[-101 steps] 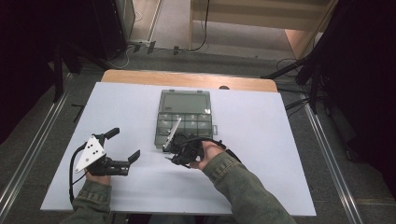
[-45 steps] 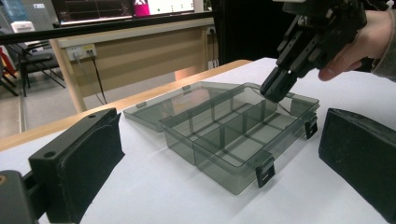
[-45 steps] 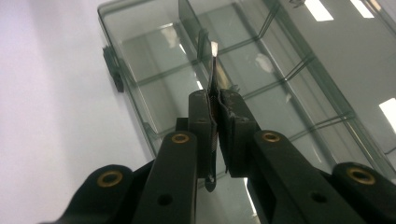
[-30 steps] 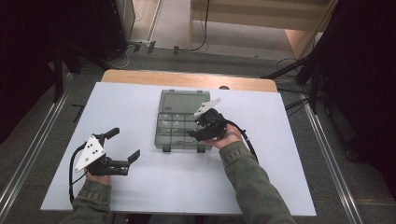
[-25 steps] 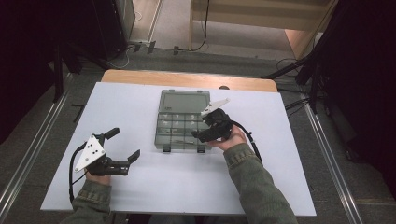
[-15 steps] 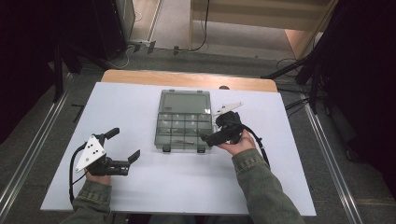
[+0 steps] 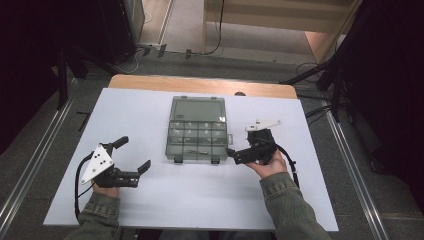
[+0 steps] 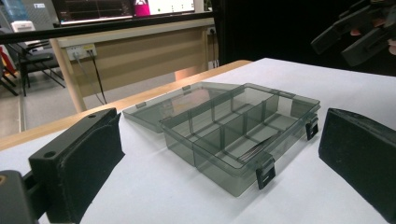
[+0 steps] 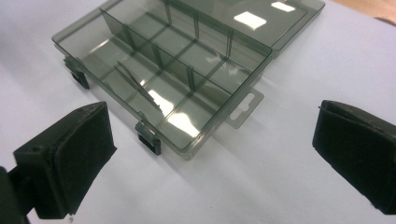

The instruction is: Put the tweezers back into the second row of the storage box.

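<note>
A smoky clear compartment box (image 7: 196,136) lies in the middle of the white table (image 7: 210,200), its lid (image 7: 197,109) folded flat open behind it. A thin metal piece (image 9: 140,88) lies slanted in a front compartment, also seen in the left gripper view (image 8: 254,148). My right gripper (image 7: 239,145) hovers just right of the box's front right corner, open and holding nothing, with the box (image 9: 173,65) ahead of its jaws (image 9: 215,151). My left gripper (image 7: 133,154) rests open at the front left, well apart from the box (image 8: 243,130), with nothing between its pads (image 8: 79,158).
The table's wooden far edge (image 7: 200,85) lies behind the lid. Metal rails (image 7: 350,165) run along both sides of the table. Dark stands and cables (image 7: 320,75) sit on the floor beyond. The right gripper (image 8: 359,32) shows far off in the left gripper view.
The right gripper has swung from the box's front left, across the compartments, to the box's right side. The left gripper and the box have stayed still.
</note>
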A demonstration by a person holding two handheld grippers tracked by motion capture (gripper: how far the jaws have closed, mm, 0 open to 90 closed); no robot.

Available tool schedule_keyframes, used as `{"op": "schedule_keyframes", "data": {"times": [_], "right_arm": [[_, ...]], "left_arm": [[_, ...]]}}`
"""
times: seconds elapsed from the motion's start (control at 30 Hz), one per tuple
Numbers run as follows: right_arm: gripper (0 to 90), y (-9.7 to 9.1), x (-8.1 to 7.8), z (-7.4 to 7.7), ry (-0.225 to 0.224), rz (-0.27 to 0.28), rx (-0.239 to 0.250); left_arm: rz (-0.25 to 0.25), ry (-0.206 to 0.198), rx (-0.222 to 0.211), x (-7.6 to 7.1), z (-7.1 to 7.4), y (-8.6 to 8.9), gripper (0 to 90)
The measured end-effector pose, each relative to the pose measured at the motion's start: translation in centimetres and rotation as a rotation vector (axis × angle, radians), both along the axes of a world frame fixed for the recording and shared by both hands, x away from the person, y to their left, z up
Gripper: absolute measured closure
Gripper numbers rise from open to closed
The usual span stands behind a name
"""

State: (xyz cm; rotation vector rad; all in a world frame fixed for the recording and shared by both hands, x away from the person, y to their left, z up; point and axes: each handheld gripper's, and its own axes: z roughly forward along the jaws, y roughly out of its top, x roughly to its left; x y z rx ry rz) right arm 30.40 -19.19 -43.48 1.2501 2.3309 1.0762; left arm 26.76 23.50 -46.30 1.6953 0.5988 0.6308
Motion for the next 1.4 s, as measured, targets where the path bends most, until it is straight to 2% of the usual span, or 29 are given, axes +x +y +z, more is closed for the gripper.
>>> {"op": "schedule_keyframes", "data": {"times": [0.1, 0.2, 0.23, 0.3, 0.5, 0.57, 0.67, 0.8, 1.0, 1.13, 1.2, 1.33, 1.4], "right_arm": [[0.0, -0.4, -0.6, -0.2, -0.01, -0.01, 0.012], [0.0, -0.8, -1.3, -0.3, -0.006, -0.016, -0.002], [0.0, -1.0, -1.6, -0.5, -0.024, -0.022, 0.009], [0.0, -1.5, -2.2, -0.7, -0.012, -0.026, 0.013], [0.0, -2.2, -3.4, -1.1, -0.021, -0.037, 0.034], [0.0, -2.5, -3.8, -1.1, -0.033, -0.045, 0.035], [0.0, -3.3, -4.7, -1.0, -0.072, -0.075, 0.064], [0.0, -3.9, -5.6, -1.0, -0.091, -0.1, 0.084], [0.0, -5.1, -7.5, -1.3, -0.143, -0.134, 0.131], [0.0, -5.8, -8.5, -2.1, -0.153, -0.124, 0.148], [0.0, -6.2, -9.3, -2.9, -0.184, -0.131, 0.164], [0.0, -6.6, -9.8, -3.8, -0.213, -0.128, 0.189], [0.0, -6.9, -10.0, -4.7, -0.201, -0.124, 0.194]], "left_arm": [[-0.002, -0.001, 0.003, 0.0, 0.0, -0.1, 0.0], [-0.003, 0.0, 0.001, 0.0, 0.0, -0.1, 0.0], [-0.002, -0.001, 0.003, 0.0, 0.0, -0.1, 0.0], [0.001, -0.001, 0.002, 0.0, 0.0, -0.1, 0.0], [0.001, 0.0, 0.003, 0.0, 0.0, -0.1, 0.0], [0.001, 0.0, 0.005, 0.0, 0.0, -0.1, 0.0], [0.002, -0.002, 0.004, 0.0, 0.0, 0.0, 0.0], [0.003, -0.001, 0.004, 0.0, 0.0, 0.0, 0.0], [0.002, -0.002, 0.003, 0.0, 0.0, 0.0, 0.0], [0.002, 0.003, 0.004, 0.0, 0.0, 0.0, 0.0], [0.002, -0.001, 0.004, 0.0, 0.0, 0.0, 0.0], [-0.001, 0.004, 0.006, 0.0, 0.0, -0.1, 0.0], [-0.002, 0.004, 0.008, 0.0, 0.0, -0.1, 0.0]]}}
